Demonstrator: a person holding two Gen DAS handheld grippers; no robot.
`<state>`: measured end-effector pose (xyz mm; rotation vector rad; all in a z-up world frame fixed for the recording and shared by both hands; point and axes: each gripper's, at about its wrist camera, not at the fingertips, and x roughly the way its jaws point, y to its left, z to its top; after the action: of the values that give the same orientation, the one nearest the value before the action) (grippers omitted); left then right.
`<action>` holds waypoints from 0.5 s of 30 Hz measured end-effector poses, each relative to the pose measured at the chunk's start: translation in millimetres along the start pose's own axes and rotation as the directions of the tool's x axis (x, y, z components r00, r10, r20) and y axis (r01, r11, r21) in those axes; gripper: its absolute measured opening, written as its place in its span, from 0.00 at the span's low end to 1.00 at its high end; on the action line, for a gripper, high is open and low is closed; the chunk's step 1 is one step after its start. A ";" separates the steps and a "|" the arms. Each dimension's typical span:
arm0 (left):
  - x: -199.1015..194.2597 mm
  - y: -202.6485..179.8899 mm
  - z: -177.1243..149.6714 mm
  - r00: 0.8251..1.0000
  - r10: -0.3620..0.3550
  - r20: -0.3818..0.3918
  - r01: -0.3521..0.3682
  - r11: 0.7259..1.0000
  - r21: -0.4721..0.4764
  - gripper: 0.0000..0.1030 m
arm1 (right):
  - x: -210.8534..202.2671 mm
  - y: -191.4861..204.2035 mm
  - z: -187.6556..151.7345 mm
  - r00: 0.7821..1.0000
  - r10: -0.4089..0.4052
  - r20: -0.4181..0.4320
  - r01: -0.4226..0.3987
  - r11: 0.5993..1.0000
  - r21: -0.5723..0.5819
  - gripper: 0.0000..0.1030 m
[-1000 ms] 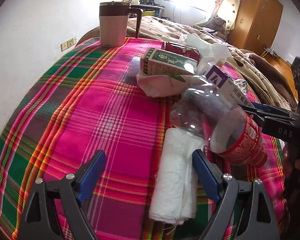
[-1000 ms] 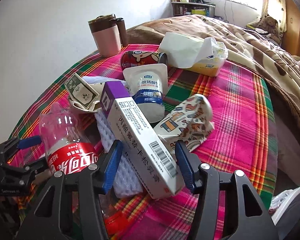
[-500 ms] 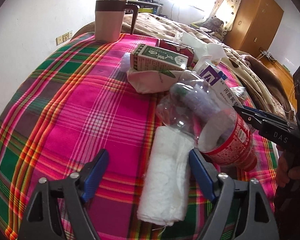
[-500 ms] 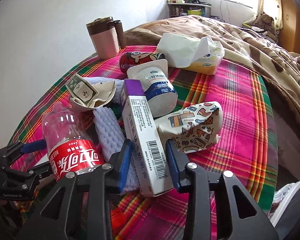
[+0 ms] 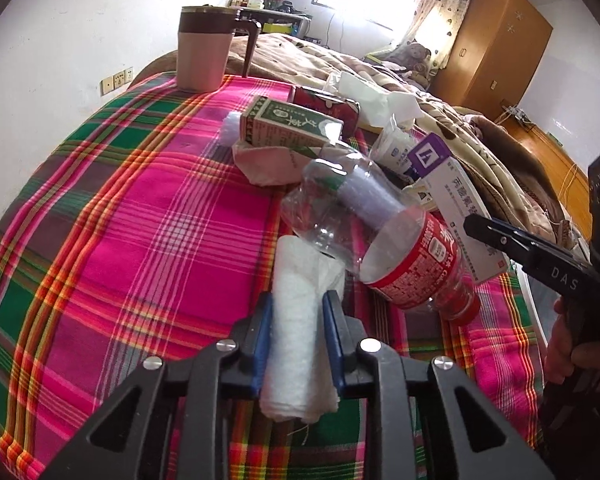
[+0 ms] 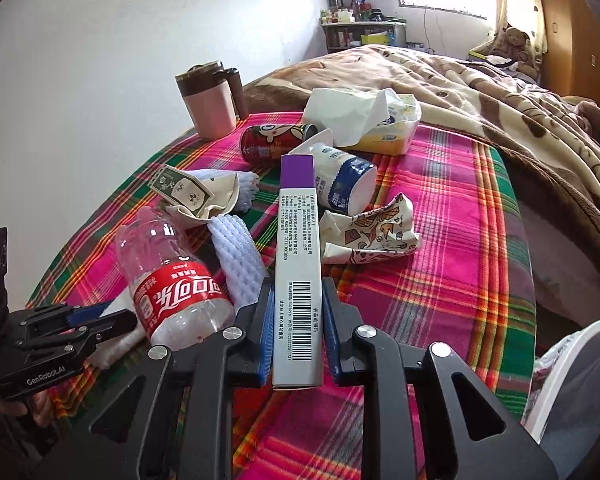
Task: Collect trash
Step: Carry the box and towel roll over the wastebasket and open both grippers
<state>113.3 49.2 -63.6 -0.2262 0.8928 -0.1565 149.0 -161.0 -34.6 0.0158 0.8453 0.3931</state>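
Note:
On the plaid tablecloth lies a white rolled bag, and my left gripper is shut on it. My right gripper has a long white and purple medicine box between its blue pads; its jaws are closing and press both sides of the box. A crushed clear bottle with a red label lies between the two grippers. Further back sit a green carton, a red can, a yogurt cup, white foam netting and a crumpled patterned wrapper.
A pink lidded mug stands at the table's far left corner and a tissue pack at the far edge. A bed with a brown blanket lies beyond. A white bin's rim shows low on the right.
Both pairs of jaws have closed in, the left on the white roll, the right on the medicine box. The box has swung into line with the right fingers and lifted a little.

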 end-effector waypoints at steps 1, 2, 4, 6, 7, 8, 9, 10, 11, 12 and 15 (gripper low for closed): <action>-1.9 0.5 -0.4 1.000 -0.001 0.005 0.001 1.000 -0.003 0.25 | -2.3 -0.2 -1.2 1.000 0.000 0.006 0.000 1.000 0.005 0.21; -4.3 0.6 -0.7 1.000 0.002 0.012 -0.002 1.000 -0.005 0.25 | -4.6 -0.5 -2.5 1.000 0.001 0.012 -0.001 1.000 0.009 0.21; -9.8 0.1 -1.0 1.000 0.005 0.027 -0.005 1.000 -0.007 0.25 | -9.8 -0.9 -5.1 1.000 0.001 0.026 -0.002 1.000 0.018 0.21; -15.0 0.1 -1.5 0.999 0.006 0.041 -0.006 1.000 -0.010 0.24 | -14.8 -1.3 -6.8 0.999 0.003 0.040 -0.004 1.000 0.027 0.21; -17.2 -0.5 -1.5 0.999 0.007 0.043 -0.006 1.000 -0.007 0.24 | -17.4 -1.5 -7.8 0.999 0.006 0.045 -0.008 0.999 0.031 0.21; -20.0 -0.6 -2.3 0.999 0.008 0.049 -0.008 1.000 -0.005 0.24 | -20.3 -1.6 -9.4 0.999 0.009 0.051 -0.011 0.999 0.033 0.21; -22.1 -0.5 -2.9 0.998 0.008 0.054 -0.007 1.000 -0.002 0.24 | -23.4 -1.1 -10.4 0.998 0.007 0.059 -0.009 0.999 0.034 0.21; -24.2 -0.5 -3.6 0.998 0.007 0.059 -0.007 1.000 0.002 0.24 | -25.7 -1.0 -11.1 0.998 0.005 0.065 -0.008 0.999 0.034 0.21; -24.8 -1.6 -4.4 0.998 0.012 0.055 -0.013 1.000 0.009 0.24 | -28.3 -1.5 -11.9 0.997 0.006 0.071 -0.009 0.999 0.037 0.21; -22.8 -2.5 -5.5 0.999 0.031 0.037 -0.031 0.999 0.018 0.24 | -31.5 -1.8 -12.8 0.997 0.009 0.077 -0.012 0.999 0.043 0.21; -12.1 3.5 -9.2 0.997 0.083 0.001 -0.083 0.997 0.004 0.24 | -37.9 -3.4 -16.3 0.996 0.004 0.091 -0.009 0.999 0.052 0.21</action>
<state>98.8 54.2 -61.0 -0.1856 0.8997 -0.0814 115.6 -179.5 -18.6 0.0842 0.7656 0.3739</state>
